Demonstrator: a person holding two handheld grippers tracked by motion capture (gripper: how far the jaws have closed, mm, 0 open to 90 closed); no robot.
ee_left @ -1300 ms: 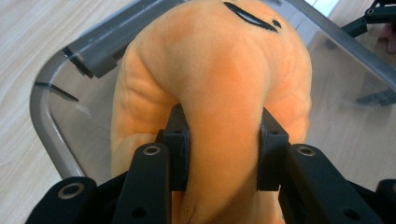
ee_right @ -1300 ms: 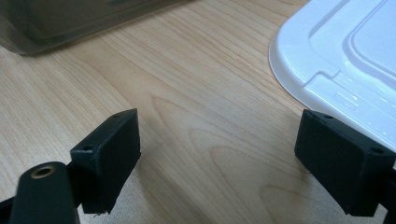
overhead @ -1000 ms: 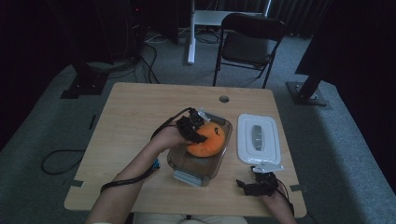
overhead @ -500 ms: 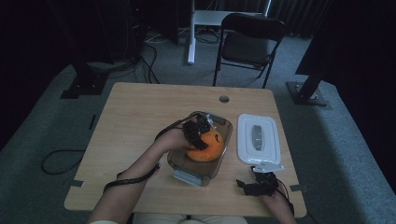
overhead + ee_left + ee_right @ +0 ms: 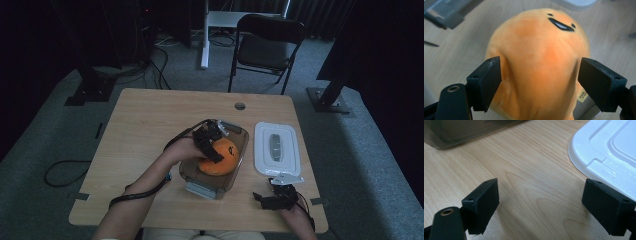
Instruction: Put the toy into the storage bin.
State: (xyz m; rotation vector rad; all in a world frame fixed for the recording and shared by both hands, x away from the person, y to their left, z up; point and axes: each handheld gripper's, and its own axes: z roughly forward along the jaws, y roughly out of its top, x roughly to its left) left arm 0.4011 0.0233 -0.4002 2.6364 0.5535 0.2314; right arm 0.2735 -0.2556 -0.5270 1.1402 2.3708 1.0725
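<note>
An orange plush toy (image 5: 220, 157) with a smiling face lies in a clear, dark-tinted plastic container (image 5: 192, 172) at the table's middle. My left gripper (image 5: 210, 143) reaches over the container from the left. In the left gripper view the plush (image 5: 541, 50) bulges between the pads of the left gripper (image 5: 539, 82), which have just been opening and stand off its sides. My right gripper (image 5: 267, 197) rests open near the table's front edge, below the white lid (image 5: 276, 148). In the right gripper view the right gripper (image 5: 540, 202) has bare wood between its jaws.
The white lid (image 5: 609, 147) lies flat to the right of the container (image 5: 461, 130). The wooden table (image 5: 145, 130) has a cable hole (image 5: 240, 106) near its far edge. A black folding chair (image 5: 267, 45) stands beyond it.
My left gripper has lowered the plush into the container and spread its jaws off it. The right gripper has stayed put.
</note>
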